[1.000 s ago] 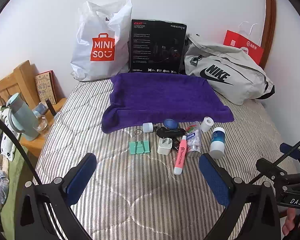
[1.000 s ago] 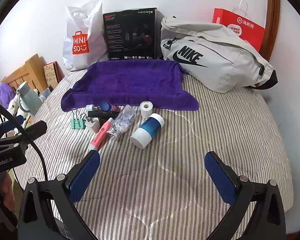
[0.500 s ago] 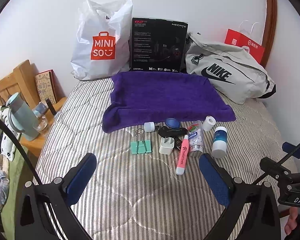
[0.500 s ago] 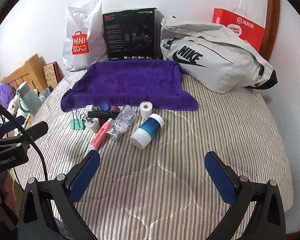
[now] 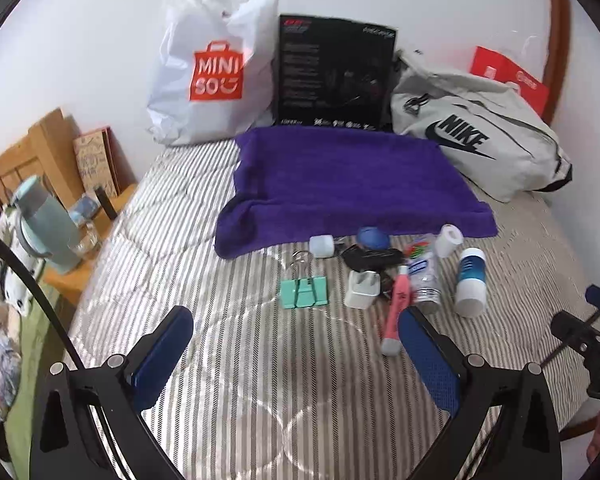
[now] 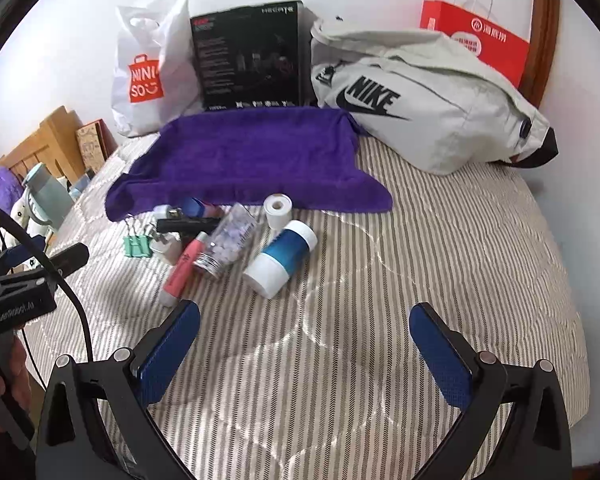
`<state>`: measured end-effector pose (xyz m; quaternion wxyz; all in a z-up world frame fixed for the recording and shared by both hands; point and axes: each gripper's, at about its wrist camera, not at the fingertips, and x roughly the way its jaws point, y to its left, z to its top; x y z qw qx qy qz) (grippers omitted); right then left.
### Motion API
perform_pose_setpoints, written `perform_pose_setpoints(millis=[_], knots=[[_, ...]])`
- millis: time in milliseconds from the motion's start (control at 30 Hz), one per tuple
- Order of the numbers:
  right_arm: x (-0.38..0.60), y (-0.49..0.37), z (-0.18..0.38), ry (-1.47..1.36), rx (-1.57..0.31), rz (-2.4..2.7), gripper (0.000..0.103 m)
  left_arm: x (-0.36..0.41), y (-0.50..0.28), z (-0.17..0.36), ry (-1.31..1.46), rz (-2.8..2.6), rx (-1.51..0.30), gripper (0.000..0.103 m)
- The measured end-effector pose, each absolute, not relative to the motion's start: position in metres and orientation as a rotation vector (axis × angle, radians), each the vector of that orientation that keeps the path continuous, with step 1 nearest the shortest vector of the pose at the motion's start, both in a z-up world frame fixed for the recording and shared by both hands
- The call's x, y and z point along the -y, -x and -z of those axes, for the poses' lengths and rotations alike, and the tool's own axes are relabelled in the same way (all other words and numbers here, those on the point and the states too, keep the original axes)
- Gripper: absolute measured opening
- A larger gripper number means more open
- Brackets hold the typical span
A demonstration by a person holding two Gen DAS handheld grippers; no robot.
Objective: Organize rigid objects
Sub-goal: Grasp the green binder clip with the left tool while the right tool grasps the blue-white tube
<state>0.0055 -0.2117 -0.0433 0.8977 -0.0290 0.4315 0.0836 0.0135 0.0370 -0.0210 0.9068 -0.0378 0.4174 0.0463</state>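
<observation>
Between purple towel and both hand-held grippers, wide open, empty, bare striped bedding.

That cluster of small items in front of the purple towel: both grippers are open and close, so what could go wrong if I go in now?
The items are packed tight: the pink tube, clear pill bottle and white plug lie touching or nearly so, and a wide-open left gripper may nudge neighbours. The blue-and-white bottle lies on its side on soft bedding and could roll if the right gripper bumps it.
</observation>
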Motion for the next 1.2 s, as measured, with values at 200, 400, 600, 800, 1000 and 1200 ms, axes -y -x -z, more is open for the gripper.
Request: perform_pose_setpoints(millis=[200, 400, 600, 800, 1000, 1200], knots=[[0.218, -0.019, 0.062, 0.05, -0.936, -0.164, 0.103, -0.05, -0.041, 0.056, 0.114, -0.114, -0.917, 0.102], [0.22, -0.034, 0.081, 0.057, -0.979, -0.156, 0.103, -0.054, -0.065, 0.082, 0.159, -0.114, -0.949, 0.098], [0.219, -0.051, 0.089, 0.054, -1.008, -0.175, 0.103, -0.051, -0.081, 0.1, 0.161, -0.127, -0.982, 0.09], [0.219, -0.069, 0.096, -0.003, -1.017, -0.204, 0.103, -0.045, -0.087, 0.107, 0.11, -0.152, -0.988, 0.073], [0.212, -0.089, 0.103, -0.04, -1.03, -0.202, 0.102, -0.034, -0.085, 0.103, 0.068, -0.109, -0.976, 0.04], [0.19, -0.109, 0.117, -0.026, -1.056, -0.205, 0.098, -0.031, -0.085, 0.103, 0.049, -0.108, -0.964, 0.041]])
